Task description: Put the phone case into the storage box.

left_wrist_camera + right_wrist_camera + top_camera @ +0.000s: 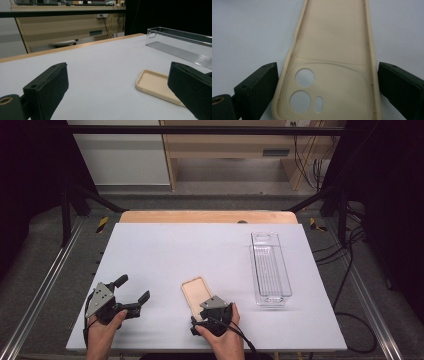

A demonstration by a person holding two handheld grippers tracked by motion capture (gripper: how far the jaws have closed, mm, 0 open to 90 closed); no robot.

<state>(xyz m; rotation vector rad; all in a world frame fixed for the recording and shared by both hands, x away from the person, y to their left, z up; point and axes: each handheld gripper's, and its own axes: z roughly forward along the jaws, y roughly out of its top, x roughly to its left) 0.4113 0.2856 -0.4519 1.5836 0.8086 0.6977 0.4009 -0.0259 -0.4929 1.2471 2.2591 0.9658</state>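
Here the beige, soft-looking phone case [195, 294] lies hollow side up on the white table sheet [165, 255], near the front edge and well apart from the clear, long plastic tray [270, 268] to its right. The right gripper [201, 316] stands over its camera-hole end with jaws apart, one on each long edge and neither quite touching, apparently lined up to pinch it across its width. The left gripper [134, 289] waits open off to the left, holding nothing, presumably to leave that approach free.
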